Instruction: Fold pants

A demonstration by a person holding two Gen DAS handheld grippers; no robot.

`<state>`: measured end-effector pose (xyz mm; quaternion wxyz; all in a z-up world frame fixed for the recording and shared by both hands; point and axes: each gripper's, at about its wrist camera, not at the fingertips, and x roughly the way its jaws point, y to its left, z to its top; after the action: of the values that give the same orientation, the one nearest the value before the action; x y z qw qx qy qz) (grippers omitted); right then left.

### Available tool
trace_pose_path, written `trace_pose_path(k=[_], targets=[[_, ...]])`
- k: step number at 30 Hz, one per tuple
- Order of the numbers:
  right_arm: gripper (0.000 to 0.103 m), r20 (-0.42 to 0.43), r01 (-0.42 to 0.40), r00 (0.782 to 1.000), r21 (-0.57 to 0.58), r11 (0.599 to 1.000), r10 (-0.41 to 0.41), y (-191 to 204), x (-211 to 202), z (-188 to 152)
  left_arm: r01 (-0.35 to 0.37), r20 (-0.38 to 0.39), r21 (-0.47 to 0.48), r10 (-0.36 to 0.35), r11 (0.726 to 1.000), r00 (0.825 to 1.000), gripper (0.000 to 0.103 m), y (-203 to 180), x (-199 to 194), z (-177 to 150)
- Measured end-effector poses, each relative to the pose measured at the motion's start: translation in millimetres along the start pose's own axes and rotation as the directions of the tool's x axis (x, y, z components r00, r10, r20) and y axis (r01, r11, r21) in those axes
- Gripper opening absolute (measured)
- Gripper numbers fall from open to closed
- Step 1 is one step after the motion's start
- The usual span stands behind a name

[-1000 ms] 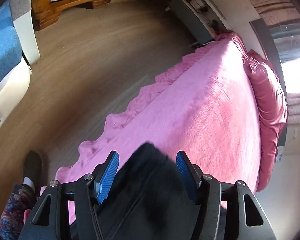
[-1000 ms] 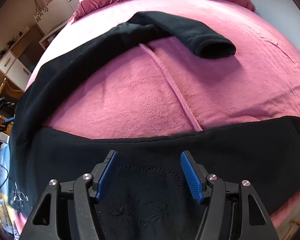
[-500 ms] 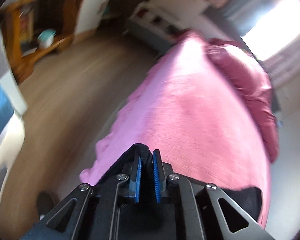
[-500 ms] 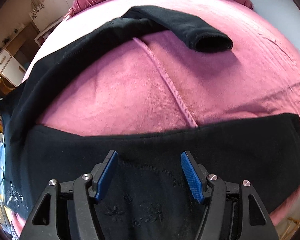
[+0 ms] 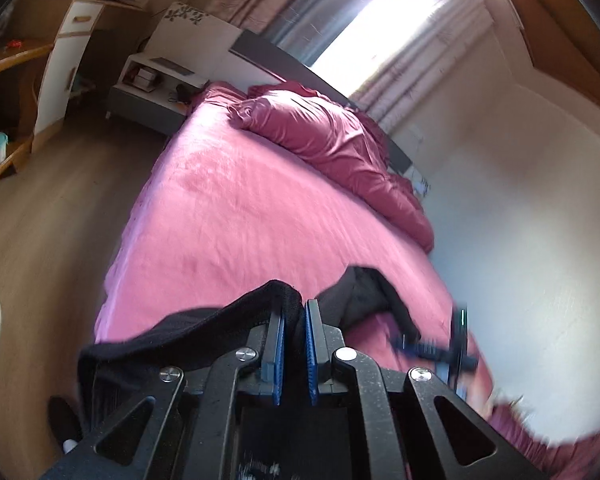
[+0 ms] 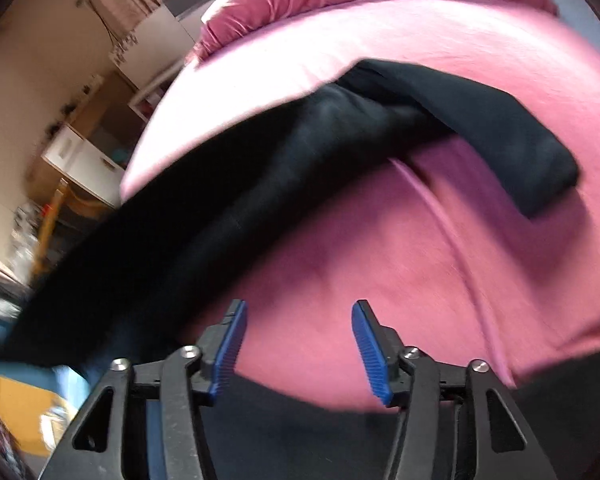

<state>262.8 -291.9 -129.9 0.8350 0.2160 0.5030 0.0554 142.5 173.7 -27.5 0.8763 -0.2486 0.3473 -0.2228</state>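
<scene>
Clamping black pants, left gripper

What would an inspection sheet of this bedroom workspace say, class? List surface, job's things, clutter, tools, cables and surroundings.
Surface: pink bed, sheet slightly wrinkled.
Job's things: black pants spread across the bed, one leg end lying flat.
Clutter: crumpled duvet at the head end.
Tools: left tool shut on a pants edge, lifted off the bed; right tool closing, nothing between its pads, pants fabric just below it.
Cables: nothing seen.
Surroundings: wood floor, bedside unit, bright curtained window, white wall.
</scene>
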Motion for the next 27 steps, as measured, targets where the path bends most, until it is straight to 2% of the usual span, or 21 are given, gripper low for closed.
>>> trace_pose_path(k=[5, 11, 13, 17, 22, 25, 27], targets=[[0.053, 0.034, -0.046, 0.998, 0.055, 0.997, 0.044, 22.7, 14.6, 54.6, 0.015, -0.039, -0.005, -0.015, 1.0, 0.999, 0.008, -7.0, -8.6, -31.4], [0.051, -0.014, 0.023, 1.0, 0.068, 0.997, -0.022, 45.3, 62.6, 102.7, 0.029, -0.055, 0.02, -0.028, 0.999, 0.998, 0.008, -6.8, -18.9, -47.3], [0.046, -0.035, 0.052, 0.998, 0.062, 0.997, -0.05, 50.0, 69.4, 105.9, 0.024, -0.07, 0.035, -0.022, 0.999, 0.997, 0.007, -6.2, -19.2, -52.4], [0.009, -0.112, 0.136, 0.985, 0.027, 0.99, -0.132, 47.9, 96.1, 109.8, 0.018, -0.102, 0.055, -0.012, 0.998, 0.995, 0.007, -3.4, -18.8, -56.3], [0.007, -0.075, 0.099, 0.992, 0.011, 0.995, -0.097, 42.0, 75.1, 106.3, -0.068, -0.079, -0.049, 0.064, 0.996, 0.995, 0.007, 30.6, -6.9, -22.3], [0.007, 0.012, 0.01, 1.0, 0.044, 0.999, -0.01, 35.6, 38.9, 111.4, -0.155, -0.042, -0.094, 0.152, 0.983, 0.987, 0.007, 57.6, 10.0, 23.5], [0.007, 0.08, -0.064, 0.995, 0.03, 0.997, 0.062, 37.2, 10.2, 107.5, -0.192, 0.001, -0.136, 0.194, 0.972, 0.981, 0.007, 72.9, 17.8, 58.6]])
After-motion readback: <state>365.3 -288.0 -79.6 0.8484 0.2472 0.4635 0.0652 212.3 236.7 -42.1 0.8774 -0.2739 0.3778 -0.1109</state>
